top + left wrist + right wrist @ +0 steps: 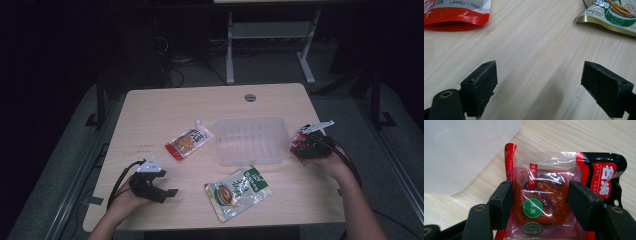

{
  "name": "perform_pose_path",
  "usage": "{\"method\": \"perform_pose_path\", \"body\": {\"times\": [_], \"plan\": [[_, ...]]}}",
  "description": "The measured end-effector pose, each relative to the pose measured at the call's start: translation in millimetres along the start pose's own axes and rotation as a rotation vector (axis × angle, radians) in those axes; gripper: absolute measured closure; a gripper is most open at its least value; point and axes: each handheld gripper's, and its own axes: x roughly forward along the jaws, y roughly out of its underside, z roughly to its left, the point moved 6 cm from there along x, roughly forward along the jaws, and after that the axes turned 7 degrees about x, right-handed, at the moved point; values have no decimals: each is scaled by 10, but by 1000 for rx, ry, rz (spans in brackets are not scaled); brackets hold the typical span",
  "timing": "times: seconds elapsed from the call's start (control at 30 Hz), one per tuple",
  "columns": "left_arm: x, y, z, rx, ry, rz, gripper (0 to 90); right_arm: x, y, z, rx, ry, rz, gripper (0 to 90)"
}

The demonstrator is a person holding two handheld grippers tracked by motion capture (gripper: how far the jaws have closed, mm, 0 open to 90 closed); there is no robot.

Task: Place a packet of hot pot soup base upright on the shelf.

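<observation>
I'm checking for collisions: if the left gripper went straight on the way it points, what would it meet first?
Probably bare table: the open left gripper faces the gap between the red-and-white pouch and the green soup pouch. Depth beyond that is unclear.

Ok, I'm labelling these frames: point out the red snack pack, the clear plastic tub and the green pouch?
red snack pack (541,195): right gripper view, its clear front.
clear plastic tub (251,141): high view, its ribbed floor.
green pouch (239,192): high view, middle of its printed face.
</observation>
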Motion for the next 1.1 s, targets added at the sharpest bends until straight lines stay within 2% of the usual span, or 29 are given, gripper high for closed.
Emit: {"method": "perform_pose_path", "body": {"times": [0.37, 0.4, 0.57, 0.63, 0.8, 0.87, 0.9, 1.0, 1.03, 1.1], "plan": [[-14, 8, 1, 3, 5, 8, 131, -104, 110, 75, -24, -13, 28, 385], [-12, 9, -5, -7, 6, 5, 131, -142, 154, 107, -29, -16, 35, 385], [-15, 5, -4, -5, 5, 4, 131, -219, 244, 191, -38, -25, 40, 385], [-20, 6, 2, 9, 5, 10, 131, -255, 287, 224, -43, -25, 43, 390], [-12, 4, -9, -2, 7, 7, 131, -337, 382, 307, -64, -27, 46, 396], [-10, 2, -10, 0, 8, 7, 131, -379, 430, 361, -73, -39, 47, 395], [-6, -1, -19, -6, 8, 5, 131, -425, 480, 442, -72, -64, 46, 396], [-3, -2, -24, -9, 9, 5, 131, -455, 514, 510, -77, -79, 42, 396], [1, -1, -21, -4, 10, 5, 132, -495, 553, 604, -82, -100, 47, 396], [2, -1, -20, -2, 10, 6, 131, -504, 563, 631, -83, -102, 47, 396]]}}
